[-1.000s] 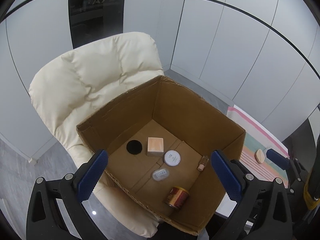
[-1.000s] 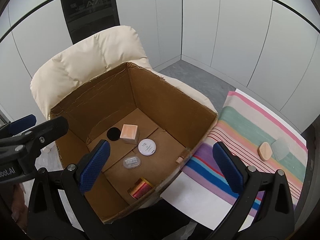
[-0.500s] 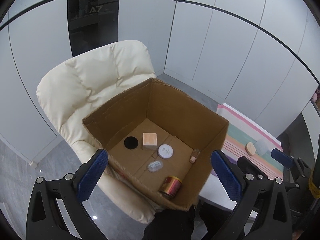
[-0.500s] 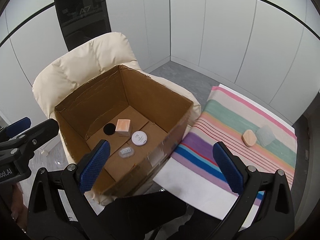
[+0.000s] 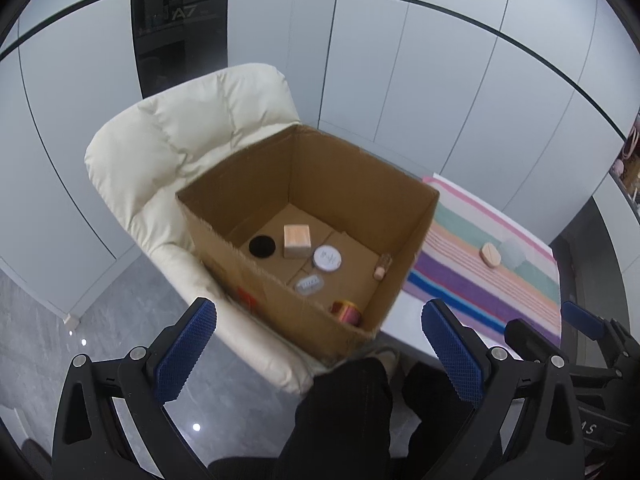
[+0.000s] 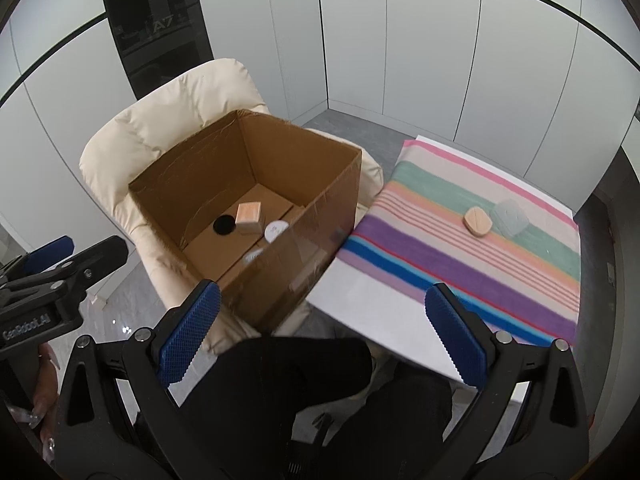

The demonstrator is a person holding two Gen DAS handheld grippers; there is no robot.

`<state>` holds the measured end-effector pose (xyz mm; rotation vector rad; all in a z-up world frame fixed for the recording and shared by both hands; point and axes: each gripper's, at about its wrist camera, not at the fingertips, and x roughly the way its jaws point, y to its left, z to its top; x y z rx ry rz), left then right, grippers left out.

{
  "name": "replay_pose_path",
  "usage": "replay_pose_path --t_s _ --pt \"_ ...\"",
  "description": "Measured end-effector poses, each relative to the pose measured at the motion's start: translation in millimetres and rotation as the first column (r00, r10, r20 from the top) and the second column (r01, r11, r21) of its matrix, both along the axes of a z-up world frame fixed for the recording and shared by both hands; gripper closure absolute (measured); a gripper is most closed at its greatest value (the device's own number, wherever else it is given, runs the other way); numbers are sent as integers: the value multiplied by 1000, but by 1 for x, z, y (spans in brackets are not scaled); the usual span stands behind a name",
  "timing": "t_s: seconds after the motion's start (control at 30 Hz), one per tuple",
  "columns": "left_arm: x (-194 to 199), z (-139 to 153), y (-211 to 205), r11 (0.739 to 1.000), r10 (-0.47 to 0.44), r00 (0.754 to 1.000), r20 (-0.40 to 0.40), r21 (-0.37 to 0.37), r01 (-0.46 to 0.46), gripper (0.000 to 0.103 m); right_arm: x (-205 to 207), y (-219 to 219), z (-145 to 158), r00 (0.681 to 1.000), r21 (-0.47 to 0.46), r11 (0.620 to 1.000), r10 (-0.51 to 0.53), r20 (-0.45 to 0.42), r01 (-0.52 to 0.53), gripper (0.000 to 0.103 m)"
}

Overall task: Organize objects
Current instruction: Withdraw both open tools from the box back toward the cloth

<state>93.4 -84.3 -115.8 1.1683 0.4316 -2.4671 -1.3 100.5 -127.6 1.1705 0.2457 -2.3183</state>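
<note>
Right wrist: both claws (image 6: 318,334) agape, empty, above the person's lap.

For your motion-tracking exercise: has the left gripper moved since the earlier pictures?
Yes. The left gripper has pulled back and up from the cardboard box, which now looks smaller and farther on the chair.

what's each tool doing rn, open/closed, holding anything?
Left tool: open, holding nothing, above the cardboard box.
Right tool: open, holding nothing, over the box edge and striped cloth.
</note>
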Motion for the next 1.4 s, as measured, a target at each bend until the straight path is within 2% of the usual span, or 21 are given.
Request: replay_pose_path --t_s 0.17,0.37,0.8,1.07,1.4 --pt "14 -2 14 1000 -21 1000 14 4 21 0 20 18 1 1000 -1 1000 7 9 -7 0" --pt "18 -2 27 999 -35 999 22 2 35 0 22 37 3 1000 -14 1000 -21 12 21 0" --pt "-4 3 77 988 -149 988 28 -29 150 0 14 94 10 989 -43 988 -146 3 146 0" --pt "-32 -2 118 968 -250 968 32 -16 251 0 4 152 6 961 -36 960 -278 10 278 0" --pt "-71 -16 182 918 -396 917 49 -1 397 0 -2 233 -4 898 -20 898 -439 18 439 0"
